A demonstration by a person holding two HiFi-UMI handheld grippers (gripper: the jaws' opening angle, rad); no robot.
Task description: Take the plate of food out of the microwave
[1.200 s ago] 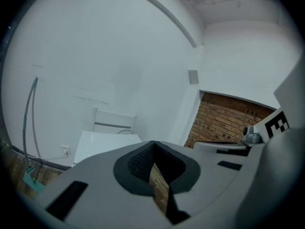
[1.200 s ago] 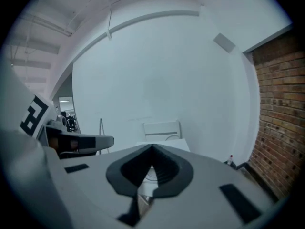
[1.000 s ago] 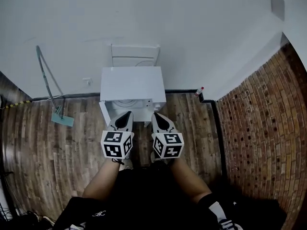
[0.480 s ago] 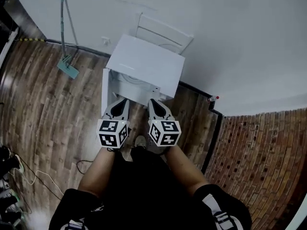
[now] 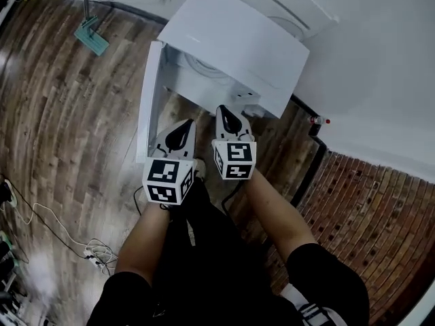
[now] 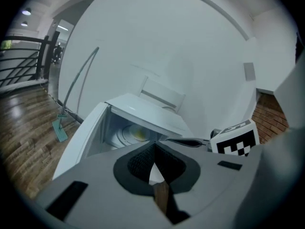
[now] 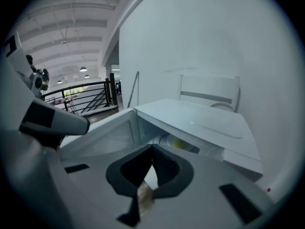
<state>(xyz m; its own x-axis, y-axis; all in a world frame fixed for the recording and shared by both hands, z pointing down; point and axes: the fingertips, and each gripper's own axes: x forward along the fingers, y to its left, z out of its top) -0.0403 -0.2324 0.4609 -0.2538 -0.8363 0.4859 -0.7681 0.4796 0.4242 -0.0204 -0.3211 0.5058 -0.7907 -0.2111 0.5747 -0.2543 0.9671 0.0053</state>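
floor (image 5: 61, 134): wood planks | on it: microwave (image 5: 231, 43), mop (image 5: 92, 36), cables (image 5: 97, 252)

You're in a bare, loft-like hall: plank floor (image 5: 61, 114) underfoot, brick paving (image 5: 380, 202) at four o'clock, plain white wall (image 5: 380, 39) at one, a mop (image 5: 92, 36) at eleven, black railing (image 7: 81, 92) and high ceiling lamps (image 7: 83, 69) beyond.

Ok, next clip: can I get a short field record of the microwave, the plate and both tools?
microwave: white, set low by the white wall
door: open, swung out at the person's left
plate: inside the cavity, untouched
food: yellow, on the plate
left tool: shut, empty, in front of the opening
right tool: shut, empty, beside the left tool
also in view: mop leaning at the wall
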